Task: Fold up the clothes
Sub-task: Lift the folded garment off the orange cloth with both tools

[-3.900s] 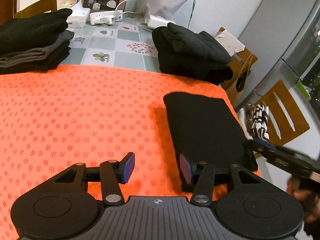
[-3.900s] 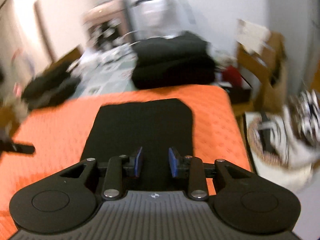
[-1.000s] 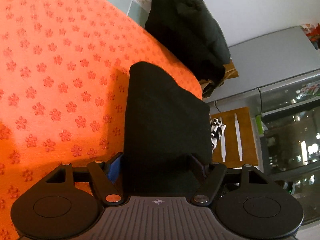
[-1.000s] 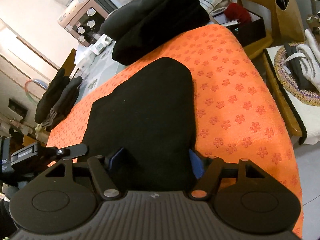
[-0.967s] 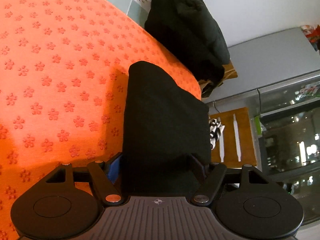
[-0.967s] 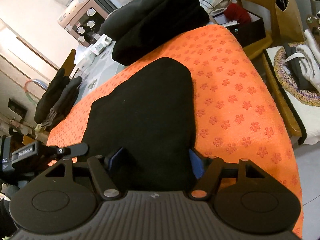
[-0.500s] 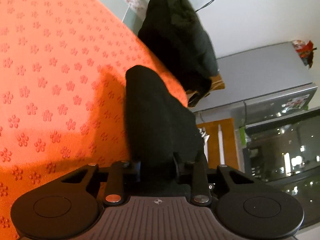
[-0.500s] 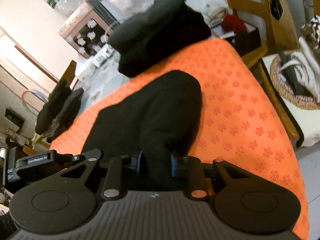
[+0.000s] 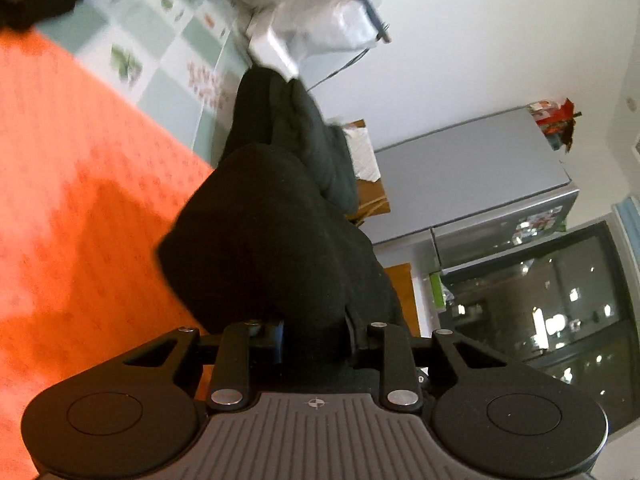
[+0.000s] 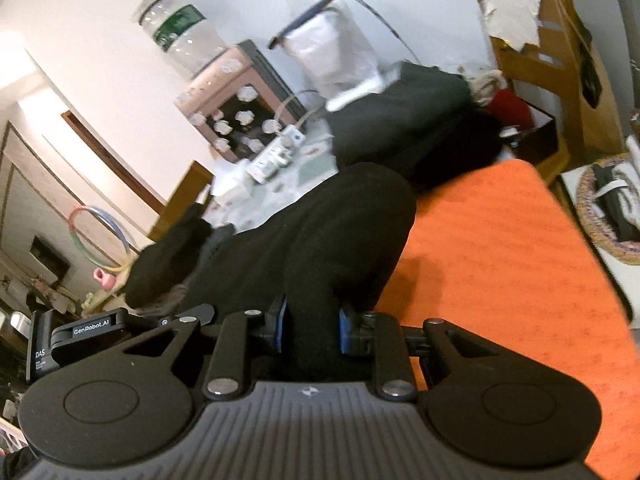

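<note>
Black garment [image 9: 272, 240] now lifted off orange cloth [image 9: 80, 184]; left tool [image 9: 314, 340], right tool [image 10: 310, 330] clamped on it.

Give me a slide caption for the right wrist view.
Right gripper pinches the black garment, lifting it off the orange cloth.

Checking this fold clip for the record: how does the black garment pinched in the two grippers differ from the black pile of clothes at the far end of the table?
The black garment is one piece; the black pile of clothes is a stack. The garment is clamped by the left gripper and right gripper and hangs bunched above the orange flower-print mat; the pile lies untouched beyond the mat. Both are dark fabric.
</note>
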A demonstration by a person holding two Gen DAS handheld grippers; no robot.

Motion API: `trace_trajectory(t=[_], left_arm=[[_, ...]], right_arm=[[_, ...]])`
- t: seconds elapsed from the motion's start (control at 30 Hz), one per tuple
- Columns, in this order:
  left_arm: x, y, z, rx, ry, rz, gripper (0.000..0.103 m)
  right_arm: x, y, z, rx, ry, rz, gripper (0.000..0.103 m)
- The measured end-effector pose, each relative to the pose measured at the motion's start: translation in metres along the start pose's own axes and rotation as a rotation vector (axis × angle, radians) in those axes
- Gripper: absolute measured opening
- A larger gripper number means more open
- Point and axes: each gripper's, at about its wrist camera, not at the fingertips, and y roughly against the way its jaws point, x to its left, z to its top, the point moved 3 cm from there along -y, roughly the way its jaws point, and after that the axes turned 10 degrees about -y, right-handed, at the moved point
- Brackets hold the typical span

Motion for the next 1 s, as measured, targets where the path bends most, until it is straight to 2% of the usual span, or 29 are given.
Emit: trace_trajectory(t=[0.2,0.33,0.6,0.8,1.0], left_arm=[[0.009,0.060,0.054,0.003,-0.060,0.024,0.030],[0.022,0.087,0.086,0.001,-0.065,0.021,0.030],[0.058,0.133,0.174,-0.041,-0.084,-0.004,0.031],[0.096,0.171,0.238,-0.094,-0.060,-0.018,0.031],[0.150,0.201,0.292,-0.143,-0.012,0.002,0.031]], right_arm=[[0.068,-0.029,-0.012,-0.030,-0.020,0.035,0.027],[0.115,-0.053,-0.017,-0.053,-0.019,0.050,0.027],[0.205,-0.111,-0.009,-0.099,0.012,0.068,0.027],[0.273,-0.170,0.008,-0.112,0.070,0.074,0.027],[0.329,-0.247,0.019,-0.072,0.115,0.080,0.027]])
